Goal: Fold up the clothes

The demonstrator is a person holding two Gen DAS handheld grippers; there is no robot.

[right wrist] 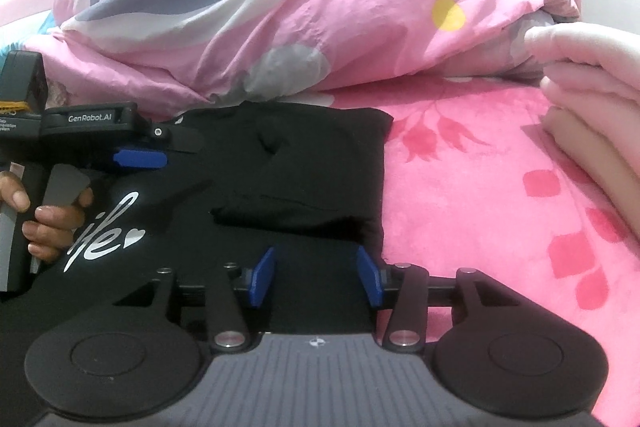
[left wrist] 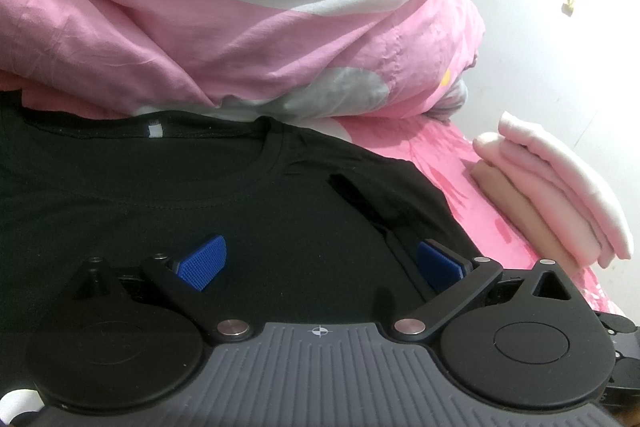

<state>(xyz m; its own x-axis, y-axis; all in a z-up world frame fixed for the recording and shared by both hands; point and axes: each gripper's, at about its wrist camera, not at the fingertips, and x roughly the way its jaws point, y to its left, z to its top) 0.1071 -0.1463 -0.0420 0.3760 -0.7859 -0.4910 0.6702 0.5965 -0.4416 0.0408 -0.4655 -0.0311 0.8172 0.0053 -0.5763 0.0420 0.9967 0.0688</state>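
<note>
Your black shirt [right wrist: 304,163] lies part-folded on the pink bed [right wrist: 480,187], a sleeve turned in. Your left gripper [left wrist: 320,263] and right gripper [right wrist: 316,275] both hover spread, holding nothing. If you pinch only the top layer, the fold may slide apart.

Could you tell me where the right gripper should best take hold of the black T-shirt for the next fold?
Probably the T-shirt's right edge, near the lower corner by the pink blanket. The right gripper is open just above it; that edge lies flat and straight, so one pad could slide under from the blanket side.
</note>
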